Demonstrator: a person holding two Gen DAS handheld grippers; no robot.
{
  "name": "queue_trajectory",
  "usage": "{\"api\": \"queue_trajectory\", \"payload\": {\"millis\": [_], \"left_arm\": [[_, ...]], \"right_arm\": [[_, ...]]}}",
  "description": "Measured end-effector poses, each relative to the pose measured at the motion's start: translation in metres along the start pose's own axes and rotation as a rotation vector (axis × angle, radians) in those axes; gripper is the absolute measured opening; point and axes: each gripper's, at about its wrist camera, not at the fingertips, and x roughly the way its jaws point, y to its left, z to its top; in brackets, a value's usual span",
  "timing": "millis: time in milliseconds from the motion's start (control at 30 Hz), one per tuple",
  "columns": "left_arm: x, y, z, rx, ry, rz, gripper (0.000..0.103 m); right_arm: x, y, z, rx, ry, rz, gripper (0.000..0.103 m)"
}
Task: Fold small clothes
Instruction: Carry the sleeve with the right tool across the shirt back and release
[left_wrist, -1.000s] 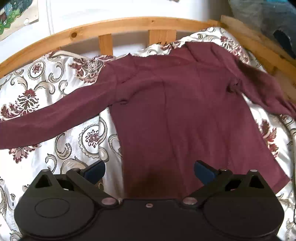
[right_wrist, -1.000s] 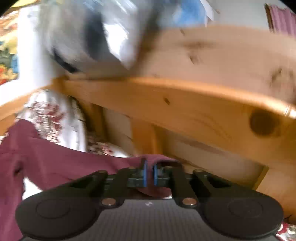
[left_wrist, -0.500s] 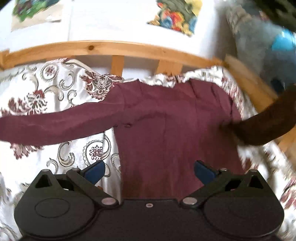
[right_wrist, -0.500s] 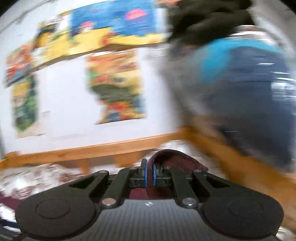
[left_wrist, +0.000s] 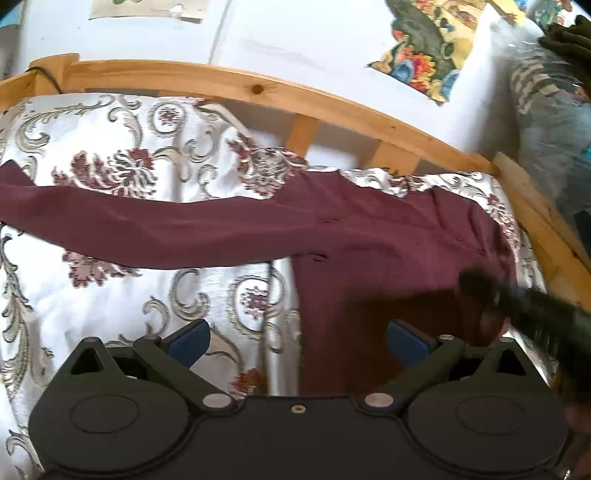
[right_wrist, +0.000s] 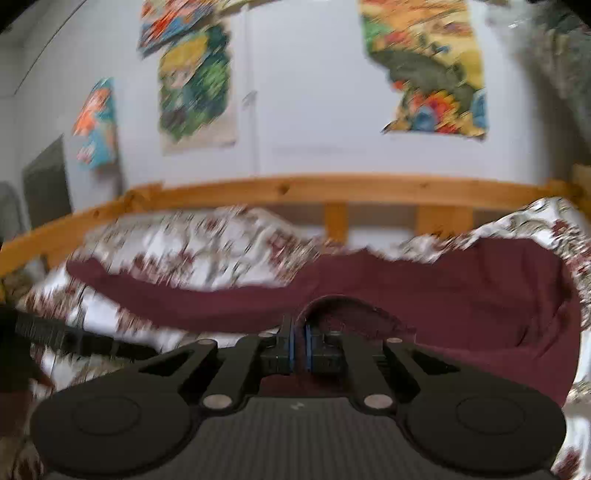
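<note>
A maroon long-sleeved shirt (left_wrist: 388, 236) lies spread on the floral bedspread (left_wrist: 110, 302). One sleeve (left_wrist: 129, 229) stretches out flat to the left. My left gripper (left_wrist: 298, 341) hovers open over the shirt's left side edge, with nothing between its blue pads (left_wrist: 188, 341). My right gripper (right_wrist: 300, 332) is shut on the shirt's other sleeve. The cuff arches up as a loop (right_wrist: 332, 308) just past its tips, over the shirt's body (right_wrist: 461, 295). In the left wrist view the right gripper is a dark blur (left_wrist: 517, 306) at the shirt's right side.
A wooden bed rail (left_wrist: 332, 107) runs along the far side and continues down the right side (left_wrist: 546, 229). Posters (right_wrist: 195, 85) hang on the white wall behind. A heap of bagged clothes (left_wrist: 546, 110) sits at the far right corner.
My right gripper has swung from the right bed rail leftward over the shirt, carrying the sleeve with it. My left gripper has shifted left and stayed open.
</note>
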Motion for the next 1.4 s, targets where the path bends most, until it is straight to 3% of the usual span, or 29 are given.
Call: {"api": "queue_trajectory", "payload": {"millis": [133,233,500,667,867,900,967,1000,1100,1233,1400], "left_arm": [[0.004,0.005,0.001,-0.006,0.0,0.009,0.102],[0.007,0.001,0.0,0.008,0.004,-0.001,0.102],[0.006,-0.014,-0.001,0.035,-0.015,-0.035,0.102],[0.002,-0.017,0.0,0.017,-0.022,-0.035,0.102],[0.001,-0.013,-0.001,0.021,-0.026,-0.011,0.102],[0.002,-0.012,-0.001,0.023,-0.025,-0.008,0.102],[0.005,-0.011,0.0,0.028,-0.028,0.0,0.102],[0.007,-0.01,0.001,0.029,-0.03,0.005,0.102],[0.012,-0.004,0.003,0.017,-0.033,0.013,0.102],[0.022,0.003,0.006,-0.002,-0.041,0.013,0.102],[0.037,0.007,0.005,-0.002,-0.04,-0.028,0.102]], "right_arm": [[-0.001,0.016,-0.019,-0.021,0.011,0.045,0.007],[-0.02,0.016,-0.023,-0.024,-0.036,0.021,0.007],[-0.078,-0.004,0.016,0.06,-0.2,-0.062,0.008],[-0.087,0.005,0.03,0.062,-0.205,0.017,0.008],[-0.066,0.029,0.018,-0.029,-0.151,0.095,0.009],[-0.059,0.033,0.015,-0.038,-0.13,0.099,0.011],[-0.045,0.035,0.008,-0.046,-0.063,0.115,0.034],[-0.039,0.035,0.004,-0.045,-0.036,0.126,0.059],[-0.029,0.027,-0.006,-0.028,0.016,0.147,0.085],[-0.031,0.003,-0.014,-0.015,0.038,0.147,0.095],[-0.035,-0.057,-0.013,-0.005,0.028,-0.067,0.095]]}}
